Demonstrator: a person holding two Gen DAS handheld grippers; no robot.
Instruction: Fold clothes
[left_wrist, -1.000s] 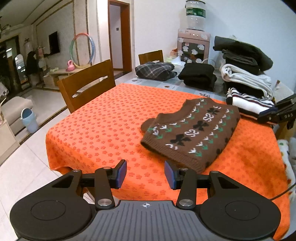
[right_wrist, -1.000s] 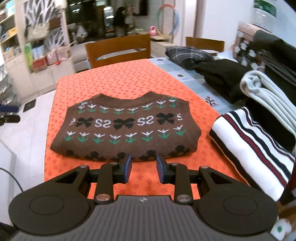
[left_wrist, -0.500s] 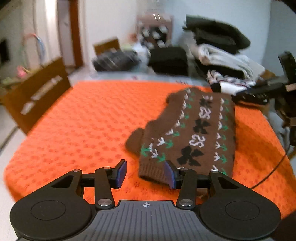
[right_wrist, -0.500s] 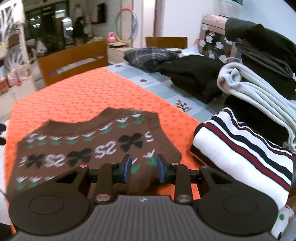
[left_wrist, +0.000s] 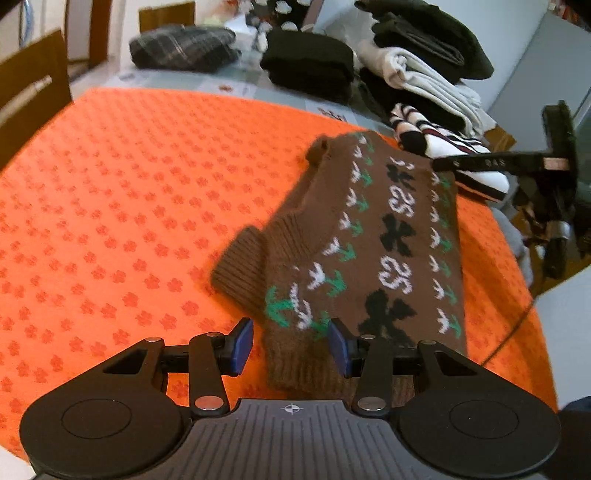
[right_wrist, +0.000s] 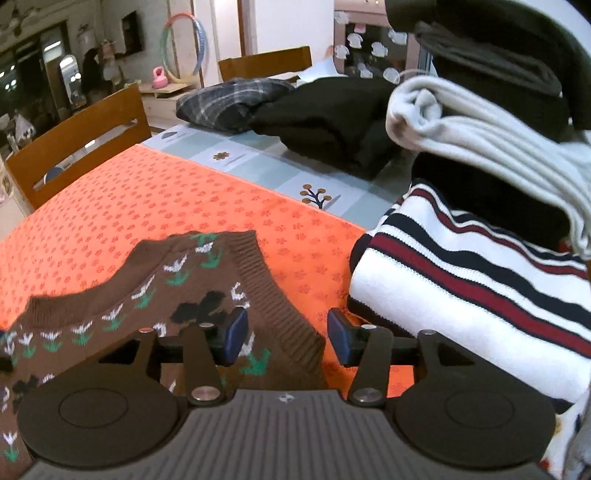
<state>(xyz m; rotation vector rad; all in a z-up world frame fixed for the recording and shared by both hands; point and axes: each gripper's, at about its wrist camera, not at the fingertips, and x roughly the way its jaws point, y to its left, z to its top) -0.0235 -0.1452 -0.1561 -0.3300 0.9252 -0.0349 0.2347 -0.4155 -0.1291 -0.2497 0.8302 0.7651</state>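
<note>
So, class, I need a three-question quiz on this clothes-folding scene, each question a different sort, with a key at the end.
1. True or false: the brown patterned sweater lies on an orange cloth.
2. Which edge of the sweater sits between the left tongs? A) a ribbed corner B) the neckline C) none
3. Fill in: beside the sweater, the nearest folded garment is white with dark and ____ stripes.

Key: 1 true; 2 A; 3 red. Note: the right tongs are opening over the sweater's ribbed edge, pads not pressing it.
</note>
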